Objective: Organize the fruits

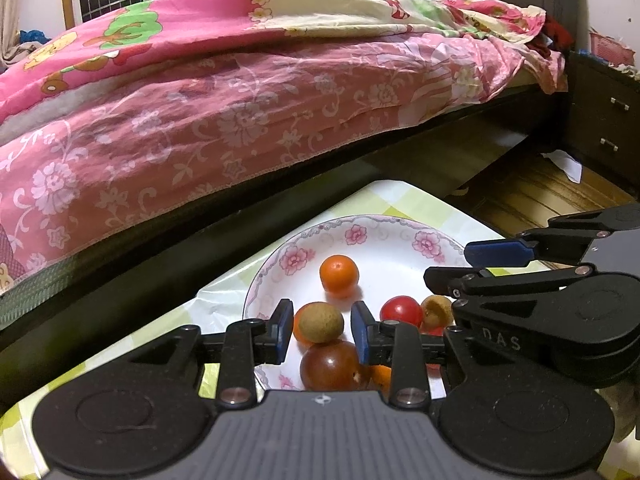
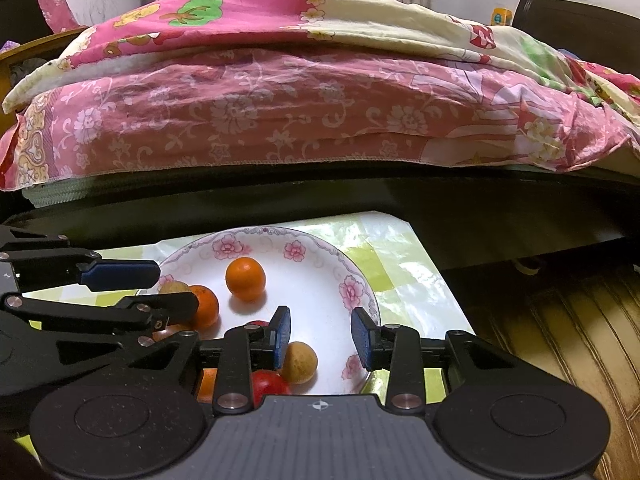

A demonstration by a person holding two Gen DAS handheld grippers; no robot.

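The left hand-held gripper (image 1: 320, 334) hangs over the near side of the plate (image 1: 384, 240), its jaws a little apart and holding nothing, with a brown round fruit (image 1: 321, 322) right between and just under its tips, so it is the nearer one to that fruit. The right hand-held gripper (image 2: 322, 338) is beside it, jaws a little apart and empty, a tan fruit (image 2: 300, 362) by its left finger. The plate sits on a worktop (image 2: 384, 248) with a green-check cloth, next to a bed (image 2: 280, 112) with pink covers.
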